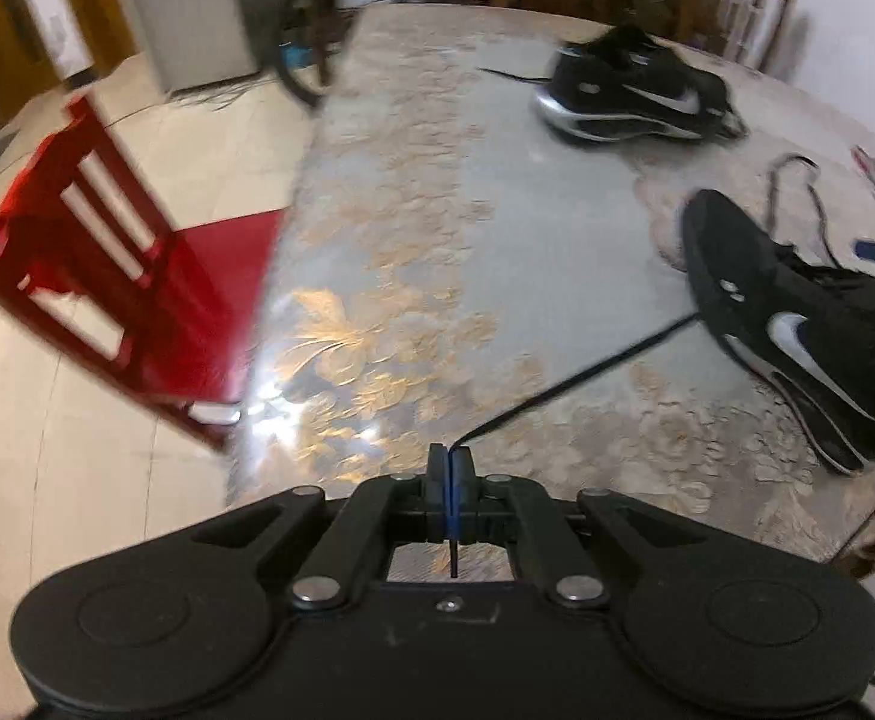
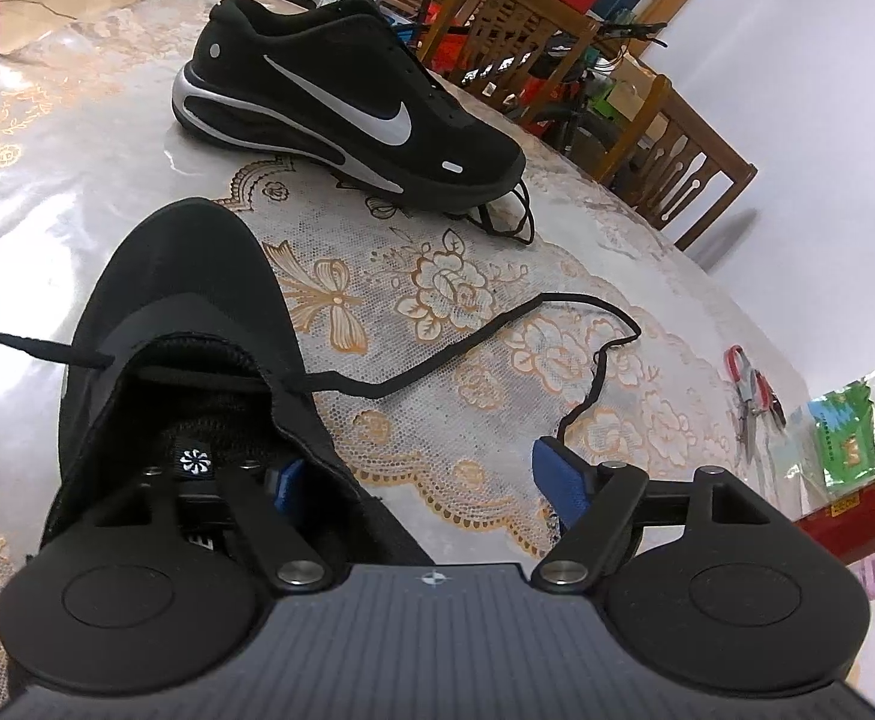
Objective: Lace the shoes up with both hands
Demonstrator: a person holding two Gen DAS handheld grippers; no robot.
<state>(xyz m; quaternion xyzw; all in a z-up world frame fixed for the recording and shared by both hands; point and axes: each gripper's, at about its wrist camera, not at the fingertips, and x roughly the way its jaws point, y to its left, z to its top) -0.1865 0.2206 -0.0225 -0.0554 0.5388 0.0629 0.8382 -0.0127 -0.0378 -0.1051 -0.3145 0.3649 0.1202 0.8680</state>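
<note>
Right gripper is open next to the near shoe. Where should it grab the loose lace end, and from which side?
Probably the lace's free tip, beside the right gripper's right finger. Come from above, jaws across the cord: it lies flat and slack on the tablecloth, clear of the near shoe. The left gripper already pinches the other end.

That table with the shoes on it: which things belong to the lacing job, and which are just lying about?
Part of the job:
- near shoe
- its black lace, pinched in the left gripper
- right gripper, open
- far shoe

Just lying about:
- red-handled scissors
- green packet
- red chair
</note>
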